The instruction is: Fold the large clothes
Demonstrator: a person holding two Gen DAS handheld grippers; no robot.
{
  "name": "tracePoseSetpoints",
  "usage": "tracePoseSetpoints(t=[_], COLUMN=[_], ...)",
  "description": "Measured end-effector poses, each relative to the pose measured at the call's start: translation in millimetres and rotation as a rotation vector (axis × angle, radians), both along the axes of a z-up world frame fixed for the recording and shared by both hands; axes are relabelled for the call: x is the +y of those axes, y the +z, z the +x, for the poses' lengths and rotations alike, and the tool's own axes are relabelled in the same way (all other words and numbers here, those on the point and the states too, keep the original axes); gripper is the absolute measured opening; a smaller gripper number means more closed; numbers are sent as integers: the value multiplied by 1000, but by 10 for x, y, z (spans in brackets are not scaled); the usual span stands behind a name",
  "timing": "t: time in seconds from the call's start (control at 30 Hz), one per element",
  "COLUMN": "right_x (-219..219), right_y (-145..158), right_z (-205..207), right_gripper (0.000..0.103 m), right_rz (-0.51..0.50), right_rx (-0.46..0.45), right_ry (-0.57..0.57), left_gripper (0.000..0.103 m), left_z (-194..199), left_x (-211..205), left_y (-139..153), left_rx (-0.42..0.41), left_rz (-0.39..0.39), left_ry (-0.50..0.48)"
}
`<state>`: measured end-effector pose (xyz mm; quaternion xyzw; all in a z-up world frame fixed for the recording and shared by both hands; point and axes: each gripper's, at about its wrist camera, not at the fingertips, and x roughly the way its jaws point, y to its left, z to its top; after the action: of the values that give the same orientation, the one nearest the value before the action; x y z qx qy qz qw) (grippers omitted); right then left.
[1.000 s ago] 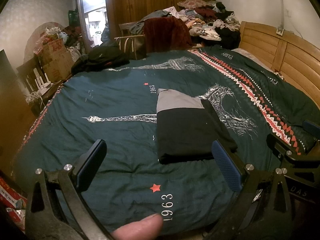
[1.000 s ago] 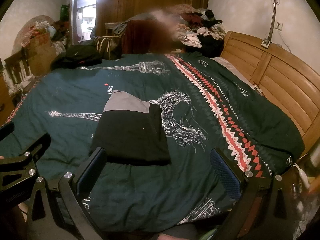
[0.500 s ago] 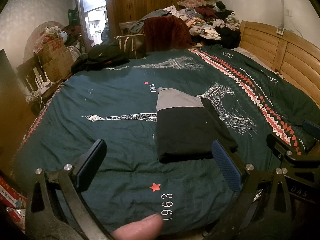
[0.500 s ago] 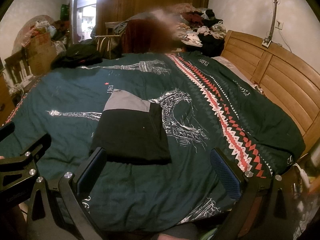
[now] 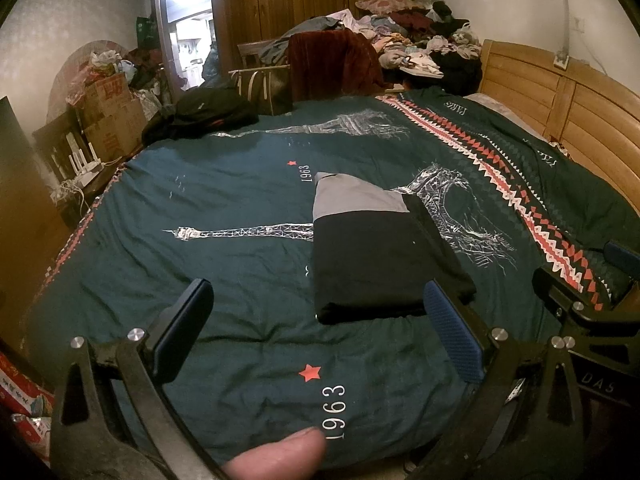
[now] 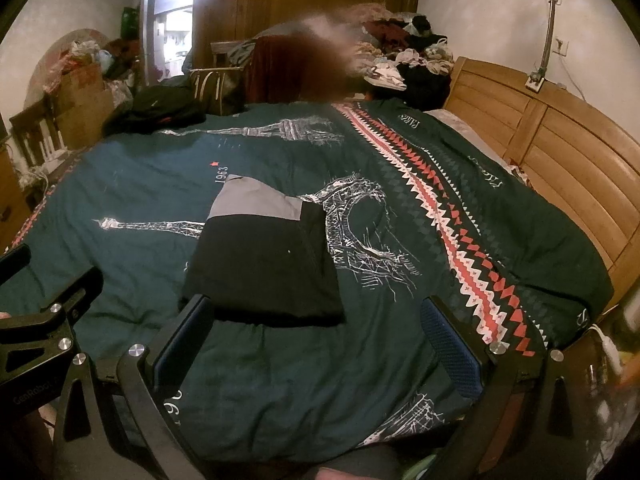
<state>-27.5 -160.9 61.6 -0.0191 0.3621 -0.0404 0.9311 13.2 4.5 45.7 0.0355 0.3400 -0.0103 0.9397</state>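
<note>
1. Dark teal bedding (image 5: 224,248) printed with white towers and "1963" covers one wide bed, and one folded garment (image 5: 376,256) lies near its middle.
2. That garment is a flat black rectangle with a grey band across its far end — edges squared, nothing loose.
3. Two claws are in view: the left claw (image 5: 320,328) and the right claw (image 6: 316,332), both spread wide and empty, hanging over the near edge of the bed just short of the garment.
4. One fingertip (image 5: 280,456) shows at the bottom of the left view.
5. One wooden headboard (image 6: 568,168) runs along the right — past the bed, a heap of clothes (image 5: 416,40) and stacked cardboard boxes (image 5: 112,112) holding clutter I cannot make out.
</note>
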Motion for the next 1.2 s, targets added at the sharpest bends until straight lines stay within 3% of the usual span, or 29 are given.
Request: tracePoseSetpoints(t=[1.2], right_x=[-32], right_y=[-22], right_z=[21], right_gripper=[103], right_rz=[7], right_rx=[7], right_ry=[1], left_gripper=[103], left_z=[-44], left_x=[-12], left_y=[-103], left_rx=[8], left_rz=[5], left_ry=[-3])
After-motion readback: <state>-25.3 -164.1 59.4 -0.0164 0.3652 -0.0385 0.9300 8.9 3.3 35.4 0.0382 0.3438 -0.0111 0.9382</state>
